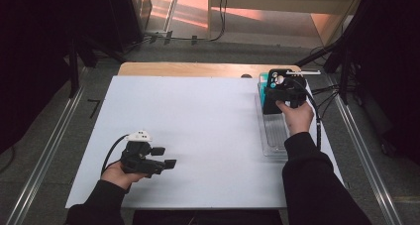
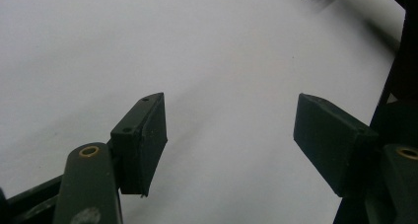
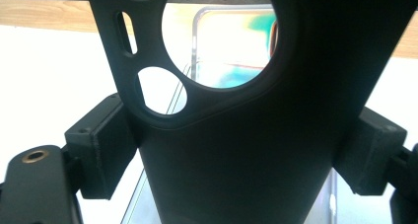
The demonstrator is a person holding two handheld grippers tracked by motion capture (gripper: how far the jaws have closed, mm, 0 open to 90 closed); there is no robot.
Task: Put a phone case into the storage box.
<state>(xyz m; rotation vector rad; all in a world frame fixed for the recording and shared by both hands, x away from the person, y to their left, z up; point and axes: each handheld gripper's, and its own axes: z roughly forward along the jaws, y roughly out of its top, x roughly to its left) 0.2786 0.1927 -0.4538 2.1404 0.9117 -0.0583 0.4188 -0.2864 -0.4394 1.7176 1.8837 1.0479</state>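
While clamped in the right gripper [image 3: 236, 150], the black phone case [image 3: 236, 135] hangs above the clear tray [image 1: 273, 136].

A black phone case [image 3: 236, 150] is standing clamped across its width between two black gripper pads, its back facing the right gripper view. Its upper end is showing one large round cut-out, a smaller round hole and a narrow slot. In the high view the phone case [image 1: 273, 93] is hovering over the far end of a clear plastic tray [image 1: 271, 136] at the table's right side.
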